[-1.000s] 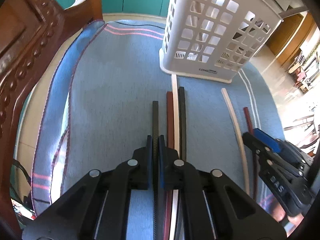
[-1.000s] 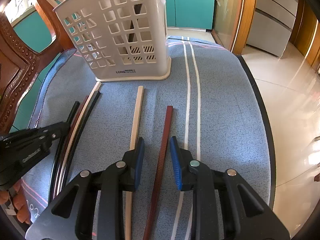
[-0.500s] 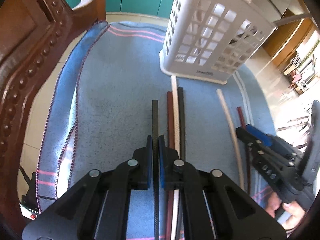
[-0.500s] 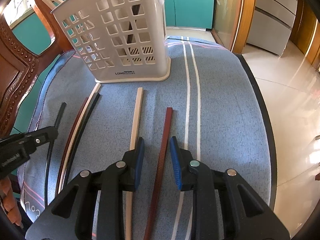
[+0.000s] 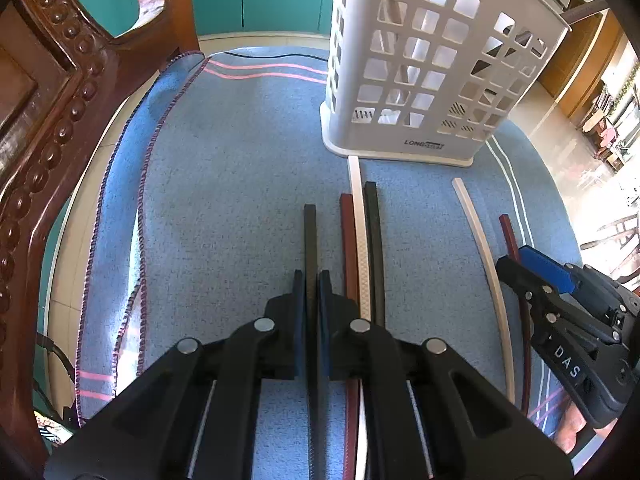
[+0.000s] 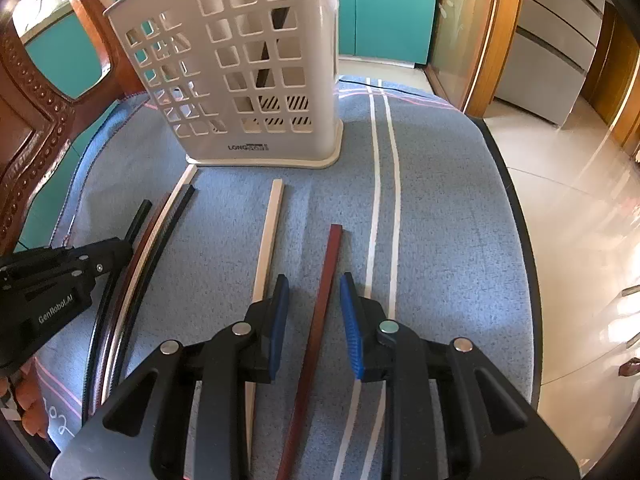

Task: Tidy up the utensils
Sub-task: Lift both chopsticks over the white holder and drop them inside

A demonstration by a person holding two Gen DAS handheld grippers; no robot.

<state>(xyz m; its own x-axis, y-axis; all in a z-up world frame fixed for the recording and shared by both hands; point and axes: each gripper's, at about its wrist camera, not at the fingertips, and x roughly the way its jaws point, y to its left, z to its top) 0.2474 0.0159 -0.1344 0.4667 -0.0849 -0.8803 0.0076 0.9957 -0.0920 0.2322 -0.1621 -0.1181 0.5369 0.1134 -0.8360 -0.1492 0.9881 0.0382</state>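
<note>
Several long chopsticks lie on a blue cloth in front of a white slotted utensil basket [image 5: 432, 80], which also shows in the right wrist view [image 6: 248, 68]. My left gripper [image 5: 311, 280] is shut on a black chopstick [image 5: 310, 236]. Beside it lie a dark red [image 5: 347, 248], a white [image 5: 360, 240] and another black chopstick [image 5: 373, 240]. My right gripper [image 6: 314, 292] is open, its jaws either side of a dark red chopstick [image 6: 326, 280]. A cream chopstick [image 6: 269, 236] lies just left of it. A dark utensil stands inside the basket [image 6: 272, 40].
A carved wooden chair back [image 5: 52, 112] rises on the left. The blue cloth [image 6: 440, 220] with white stripes covers a round table whose edge drops to a tiled floor [image 6: 580, 200] on the right. A black cable [image 5: 272, 56] lies behind the basket.
My left gripper lifted the black chopstick, shifted it left away from the other three, and came back toward the basket. My right gripper stayed open over the dark red chopstick.
</note>
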